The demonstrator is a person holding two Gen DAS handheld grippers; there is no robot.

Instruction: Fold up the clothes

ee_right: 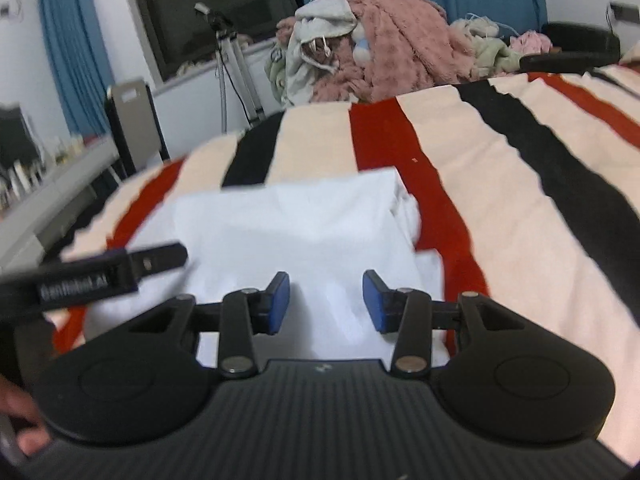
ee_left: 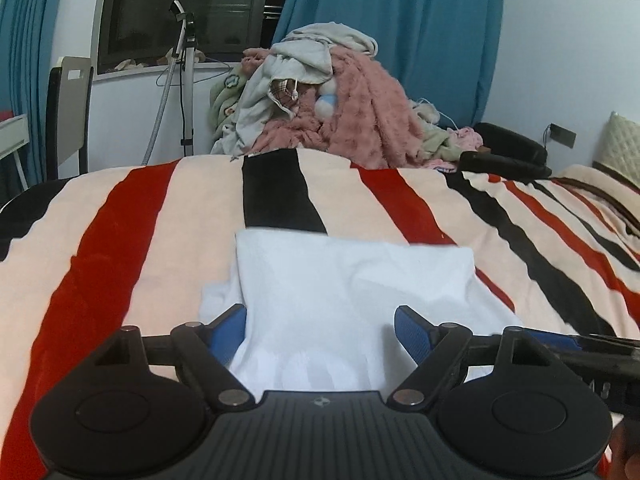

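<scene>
Spread across both views: a bed under a blanket striped cream, red and black. Heaped beyond its far edge: a pile of clothes, pink fleece and grey fabric, loose and not folded. Lying flat on the blanket, near the front edge: a white garment, doubled over into a rough rectangle with at least one layer folded on top and a stray edge sticking out at the left side. Judged from that: this one piece folded at least part-way, possibly short of a last fold or simply finished and smoothed; the heap behind apparently left to do. Hovering low over the near part of the white cloth: the left gripper, jaws spread wide, cloth between them but nothing pinched. Beside it, the right gripper, jaws moderately apart, likewise over the white fabric and clasping nothing; contact with the cloth not possible to tell.
</scene>
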